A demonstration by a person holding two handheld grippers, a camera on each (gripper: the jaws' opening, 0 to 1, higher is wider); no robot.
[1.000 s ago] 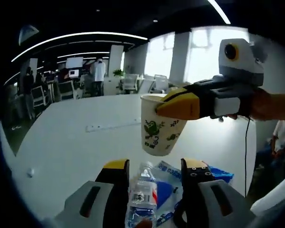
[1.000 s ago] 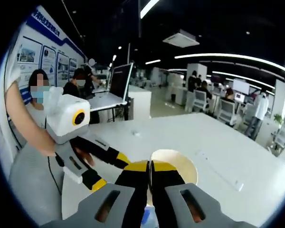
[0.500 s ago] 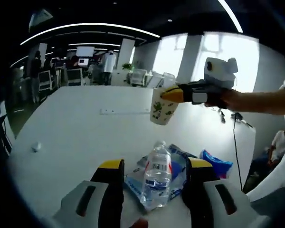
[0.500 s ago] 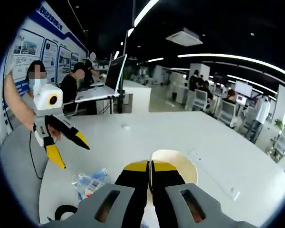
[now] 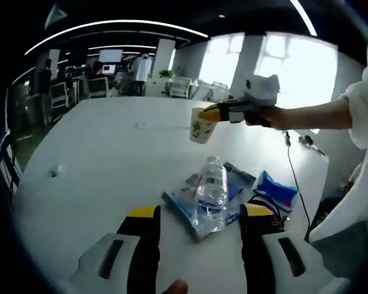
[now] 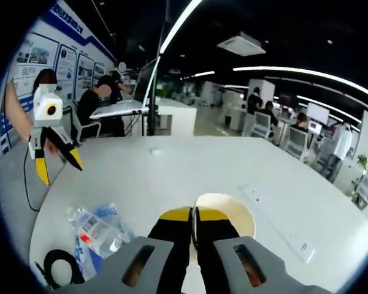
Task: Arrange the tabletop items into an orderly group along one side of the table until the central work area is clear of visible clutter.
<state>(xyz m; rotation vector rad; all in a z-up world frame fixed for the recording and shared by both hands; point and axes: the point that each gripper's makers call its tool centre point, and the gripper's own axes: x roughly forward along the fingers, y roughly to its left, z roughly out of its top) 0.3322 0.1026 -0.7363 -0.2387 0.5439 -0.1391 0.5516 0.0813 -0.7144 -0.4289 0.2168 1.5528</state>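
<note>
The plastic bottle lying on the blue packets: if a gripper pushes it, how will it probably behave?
The plastic bottle lies on its side, so it may roll. It looks clear and nearly empty, so probably light. The blue packets under it seem thin and may slide with it.

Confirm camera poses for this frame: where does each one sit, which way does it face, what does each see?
Left gripper view: rides the left gripper, looking down its open jaws at the water bottle on blue packets on the white table; the person's arm holds the right gripper with the paper cup.
Right gripper view: rides the right gripper, jaws shut on the cup's rim, facing across the table; left gripper at left.
Shared: bottle, cup, table.
</note>
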